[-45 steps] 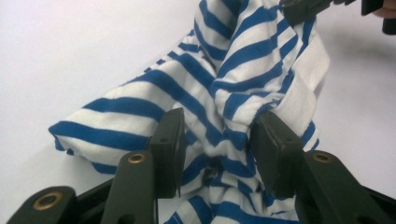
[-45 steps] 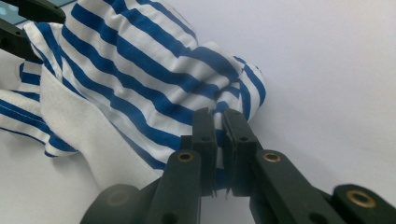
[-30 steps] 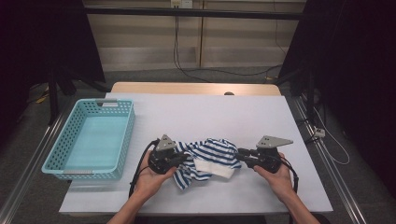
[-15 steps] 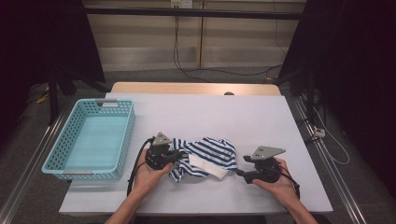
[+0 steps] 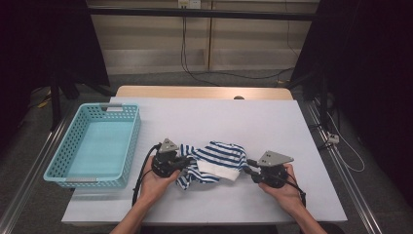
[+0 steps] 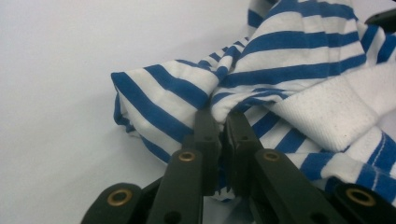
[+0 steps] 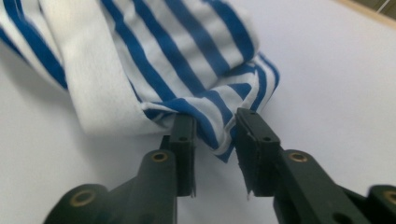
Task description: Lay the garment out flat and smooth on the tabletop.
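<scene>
White tabletop carried the striped garment (image 5: 214, 161) near its front edge, bunched between the two hands with its long axis running left to right. The left gripper (image 6: 223, 122) pinched a fold at its left end. The right gripper (image 7: 215, 130), jaws just closing and narrow, straddled its right corner without yet pressing; a basket (image 5: 58, 173) sat beyond, toward the left edge.

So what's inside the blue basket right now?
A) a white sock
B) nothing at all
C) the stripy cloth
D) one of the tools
B: the basket at the left of the table shows just its bare bottom, while the cloth lies on the table between the left tool and the right tool.
</scene>
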`<action>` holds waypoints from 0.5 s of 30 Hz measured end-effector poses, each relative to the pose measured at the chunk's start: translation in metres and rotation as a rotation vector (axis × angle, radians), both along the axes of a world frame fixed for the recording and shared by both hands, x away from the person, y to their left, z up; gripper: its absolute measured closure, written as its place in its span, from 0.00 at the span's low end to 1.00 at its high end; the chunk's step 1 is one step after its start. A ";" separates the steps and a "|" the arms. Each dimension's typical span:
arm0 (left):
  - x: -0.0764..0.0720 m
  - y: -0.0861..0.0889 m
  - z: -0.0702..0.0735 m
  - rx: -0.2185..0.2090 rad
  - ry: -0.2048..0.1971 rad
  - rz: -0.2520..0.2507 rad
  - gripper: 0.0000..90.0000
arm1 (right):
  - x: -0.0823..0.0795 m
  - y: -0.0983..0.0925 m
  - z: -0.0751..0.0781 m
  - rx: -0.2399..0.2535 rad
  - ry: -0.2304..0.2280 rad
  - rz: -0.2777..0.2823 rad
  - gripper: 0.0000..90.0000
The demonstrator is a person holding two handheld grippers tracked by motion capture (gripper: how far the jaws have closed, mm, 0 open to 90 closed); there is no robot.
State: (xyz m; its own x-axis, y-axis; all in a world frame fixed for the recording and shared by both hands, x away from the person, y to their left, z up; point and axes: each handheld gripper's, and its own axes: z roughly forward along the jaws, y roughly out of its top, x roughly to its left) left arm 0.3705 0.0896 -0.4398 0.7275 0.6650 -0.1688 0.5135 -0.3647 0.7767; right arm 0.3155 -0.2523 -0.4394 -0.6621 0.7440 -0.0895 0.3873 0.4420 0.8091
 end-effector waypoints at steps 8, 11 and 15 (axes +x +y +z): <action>-0.002 -0.002 0.001 -0.020 -0.010 -0.019 0.95 | 0.009 -0.011 0.013 0.134 -0.030 -0.057 0.96; -0.003 -0.002 0.003 -0.027 -0.013 -0.024 0.95 | 0.010 -0.014 0.018 0.157 -0.042 -0.072 0.96; -0.006 -0.005 0.004 -0.023 -0.018 -0.032 0.94 | 0.009 -0.018 0.023 0.177 -0.052 -0.088 0.97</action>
State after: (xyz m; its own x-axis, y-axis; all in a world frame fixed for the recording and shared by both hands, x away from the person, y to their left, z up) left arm 0.3644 0.0846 -0.4359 0.7516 0.6371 -0.1708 0.4878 -0.3625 0.7941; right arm 0.3250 -0.2707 -0.4160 -0.5919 0.8058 0.0153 0.3741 0.2579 0.8908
